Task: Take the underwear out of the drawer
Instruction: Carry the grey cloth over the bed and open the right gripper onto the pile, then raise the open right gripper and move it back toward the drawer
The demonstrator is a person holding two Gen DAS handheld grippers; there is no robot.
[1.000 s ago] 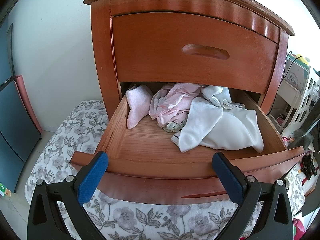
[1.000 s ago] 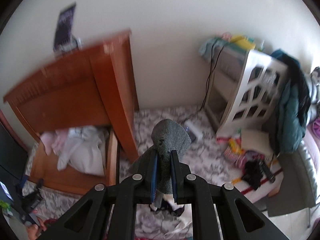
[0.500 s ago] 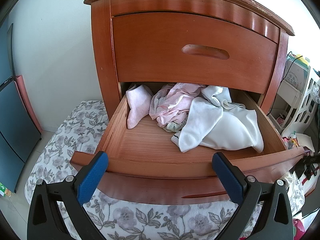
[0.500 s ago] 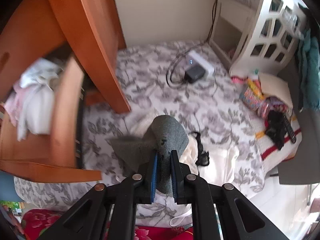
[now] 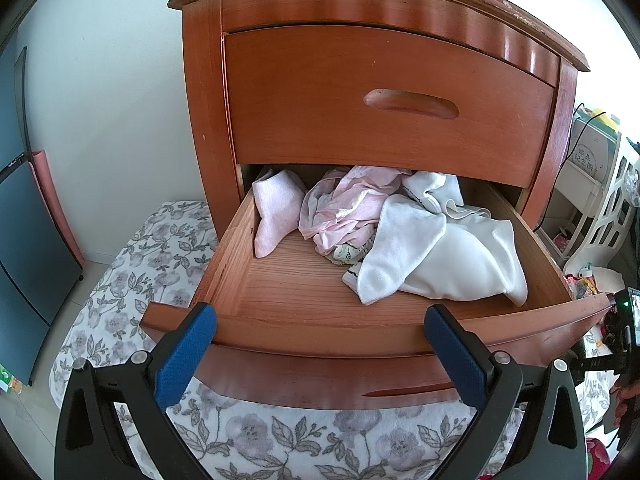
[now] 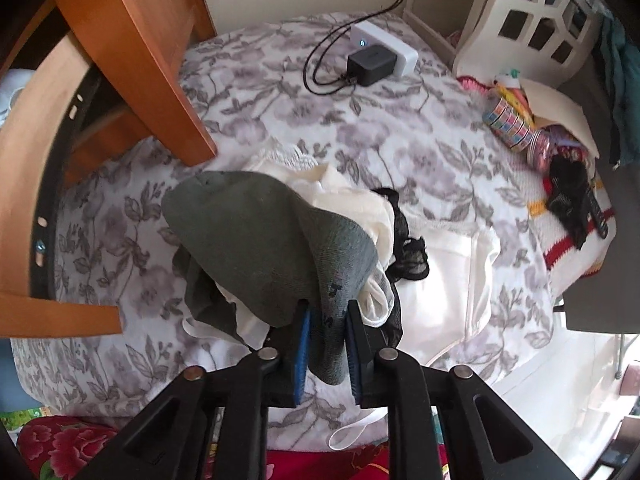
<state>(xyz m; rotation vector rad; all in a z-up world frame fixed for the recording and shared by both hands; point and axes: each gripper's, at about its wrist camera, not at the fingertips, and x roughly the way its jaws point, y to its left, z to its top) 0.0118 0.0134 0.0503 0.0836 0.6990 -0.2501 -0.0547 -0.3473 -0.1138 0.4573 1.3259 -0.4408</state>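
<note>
The lower drawer (image 5: 280, 332) of the wooden nightstand (image 5: 384, 92) stands pulled out, holding a pale pink piece (image 5: 276, 216), a crumpled pink garment (image 5: 352, 204) and white garments (image 5: 440, 256). My left gripper (image 5: 320, 312) is open just in front of the drawer's front edge, with nothing between its blue pads. My right gripper (image 6: 326, 320) points steeply down over the floral bedspread (image 6: 400, 132). Its jaws are opening, and a grey garment (image 6: 260, 236) still sits pinched between the pads. The grey garment drapes onto a pile of white garments (image 6: 440, 272) and black lace (image 6: 408, 248).
A white charger block with a black adapter (image 6: 380, 56) and cable lies on the bedspread. A white lattice shelf (image 6: 540, 20) stands at the back right. Colourful tape rolls (image 6: 516, 120) and a dark item lie to the right. The drawer's side (image 6: 36, 184) is close on the left.
My right gripper has dropped from high above down to the pile on the bedspread with the grey garment, and its pads have parted slightly. My left gripper has stayed put.
</note>
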